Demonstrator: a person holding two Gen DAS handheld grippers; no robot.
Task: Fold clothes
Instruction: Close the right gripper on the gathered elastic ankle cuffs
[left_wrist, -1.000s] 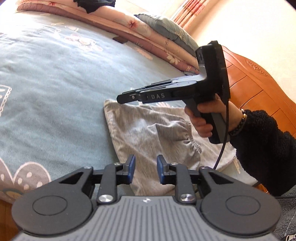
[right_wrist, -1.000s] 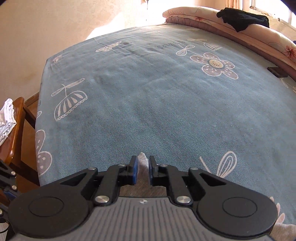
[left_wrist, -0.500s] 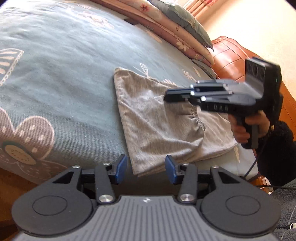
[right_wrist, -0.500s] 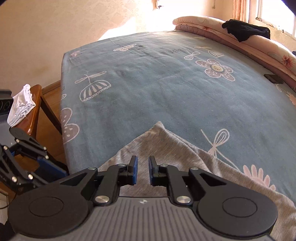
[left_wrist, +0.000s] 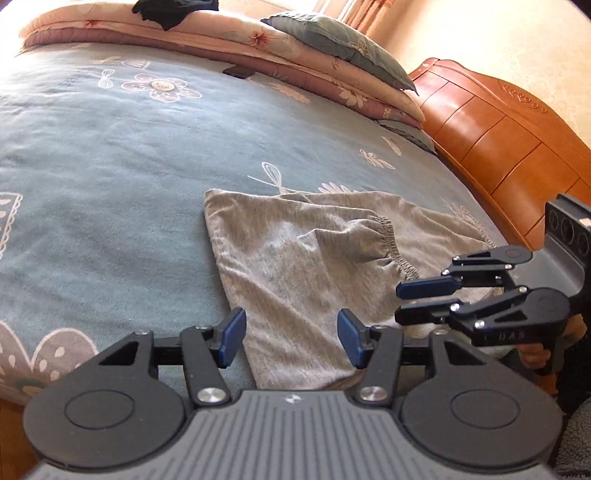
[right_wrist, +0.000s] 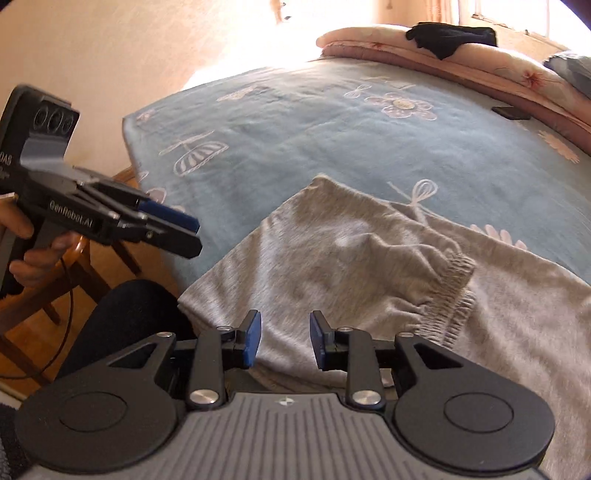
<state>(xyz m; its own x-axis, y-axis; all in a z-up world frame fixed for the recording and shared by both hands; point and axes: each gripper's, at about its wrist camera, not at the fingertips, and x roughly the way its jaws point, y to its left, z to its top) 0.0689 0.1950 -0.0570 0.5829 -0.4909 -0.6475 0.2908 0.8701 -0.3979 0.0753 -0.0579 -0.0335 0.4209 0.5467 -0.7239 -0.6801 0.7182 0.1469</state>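
A grey knit garment with an elastic gathered hem (left_wrist: 306, 266) lies folded over on the blue flower-printed bedspread (left_wrist: 110, 155), near the bed's edge and close to both grippers. The left gripper (left_wrist: 291, 341) hovers above the garment's near corner, its blue pads apart and gripping nothing; its jaws have just been opening. The right gripper (right_wrist: 284, 341) hangs over the garment's near edge, its jaws likewise released and just opened, cloth below them but not pinched. A black cloth (right_wrist: 450, 35) lies on the folded pink floral quilt (left_wrist: 229, 40) at the far side. An orange wooden headboard (left_wrist: 498, 140) stands to the right.
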